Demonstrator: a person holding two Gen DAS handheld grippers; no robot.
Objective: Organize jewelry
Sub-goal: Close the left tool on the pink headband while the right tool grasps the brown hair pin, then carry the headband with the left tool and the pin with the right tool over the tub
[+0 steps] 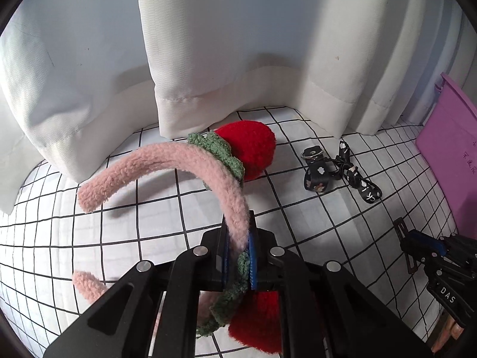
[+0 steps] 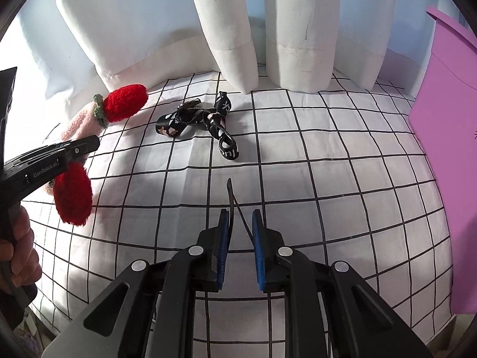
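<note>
The pink fuzzy headband [image 1: 167, 161] hangs in the left gripper [image 1: 238, 256], whose blue pads are clamped on the band just beside one green crochet collar [image 1: 238, 271]. One red strawberry [image 1: 253, 328] sits under the jaws, close to the camera; the other strawberry [image 1: 253, 149] stands ahead of the fingertips, near the curtain hem. The band arcs away to the left of the jaws, its free ends [image 1: 89, 200] clear of the cloth.

The right gripper [image 2: 241, 229] is drawn in as far as it goes, and a thin dark clip [image 2: 231, 200] sticks up between its blue pads, leaning against the left one; whether both pads press it I cannot tell. Straight ahead of these fingertips, well apart, lies a black printed ribbon strap [image 2: 208, 125] with a metal ring, loose on the cloth. To the left, a hand [image 2: 21, 256] holds the other gripper's handle.

Open cloth lies between the right fingertips and the strap, and more to their right up to the purple folder [image 2: 441, 179] standing at that edge. The surface is a white cloth with a black grid [image 2: 328, 179], lightly wrinkled. White curtains [image 2: 226, 29] hang behind it, their hems touching the far edge, with a pale blue wall [image 1: 89, 29] between the folds.
</note>
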